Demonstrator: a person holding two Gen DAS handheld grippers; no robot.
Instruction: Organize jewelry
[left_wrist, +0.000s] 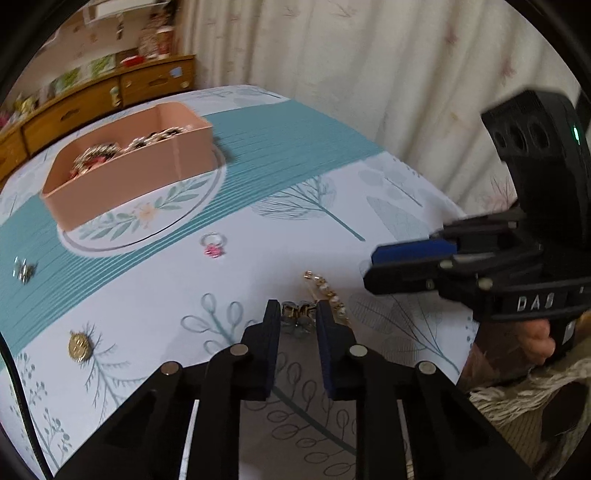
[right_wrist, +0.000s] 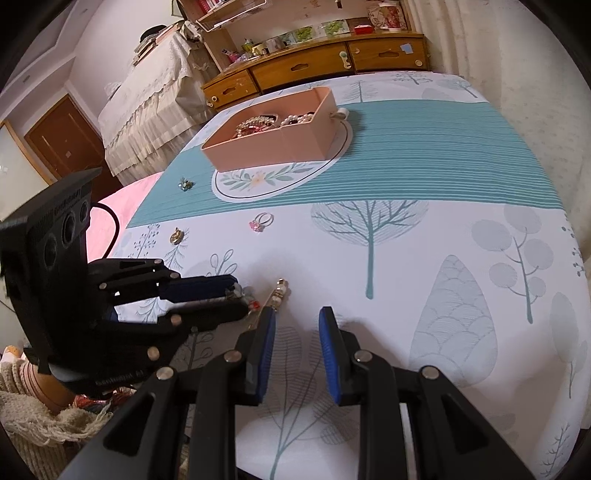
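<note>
A small crystal-set jewelry piece (left_wrist: 297, 314) is being held between the fingertips of the left gripper (left_wrist: 297, 317), whose jaws are being kept narrowed around it; in the right wrist view the piece (right_wrist: 246, 295) is seen at the tips of that gripper (right_wrist: 242, 295), just above the printed tablecloth (left_wrist: 388, 206). Whether it is being lifted clear or is touching the cloth cannot be told. A gold pearl hair clip (right_wrist: 275, 297) is lying just beside the held piece, its long axis running away from the right gripper (right_wrist: 297, 325) and angled toward the left gripper's fingers. The right gripper's jaws are being held apart and empty, with the clip just off its left fingertip, so the right hand is judged the nearer for that item. The pink tray (right_wrist: 291, 144), already holding jewelry, is lying well apart, ahead and to the left of the left gripper's jaws. A pink-stone ring (left_wrist: 213, 244), a gold pendant (left_wrist: 79, 346) and a small brooch (left_wrist: 24, 269) are lying loose on the cloth between.
</note>
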